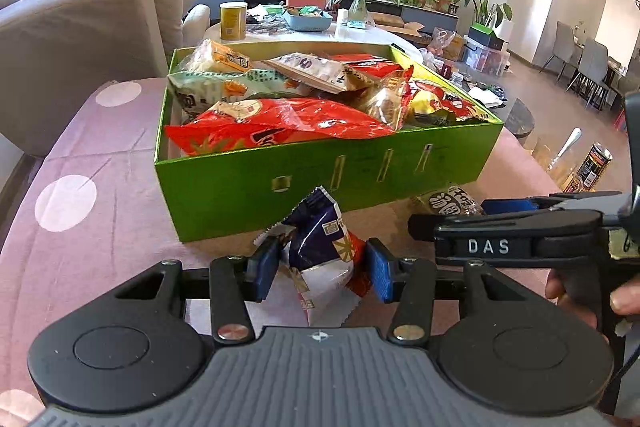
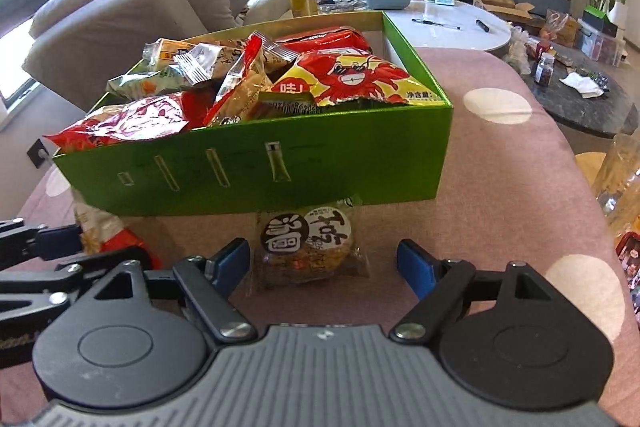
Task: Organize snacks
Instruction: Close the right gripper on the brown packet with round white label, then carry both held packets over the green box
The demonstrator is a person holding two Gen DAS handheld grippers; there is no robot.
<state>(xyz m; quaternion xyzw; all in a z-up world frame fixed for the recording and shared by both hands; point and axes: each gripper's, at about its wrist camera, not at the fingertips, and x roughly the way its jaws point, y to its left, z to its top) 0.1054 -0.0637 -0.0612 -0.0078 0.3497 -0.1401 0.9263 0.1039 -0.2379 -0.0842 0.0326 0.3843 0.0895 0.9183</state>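
Left gripper (image 1: 322, 269) pinches the blue-and-white snack packet (image 1: 320, 251), seemingly firmly; right gripper (image 2: 324, 263), fingers spread, should straddle the round-label packet (image 2: 310, 247) squarely before closing.

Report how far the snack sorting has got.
Mostly done: the green box is already heaped with packets. In hand: the left gripper is closed on the blue-and-white packet, not yet in the box. Left: the round-label packet lies on the tablecloth between the open fingers of the right gripper, ungrasped.

The green box (image 2: 360, 163) looks like smooth, faintly glossy card. Glossy, crinkled plastic wraps the snack packets (image 2: 352, 79). The pink tablecloth (image 2: 500, 195) is matt cloth.
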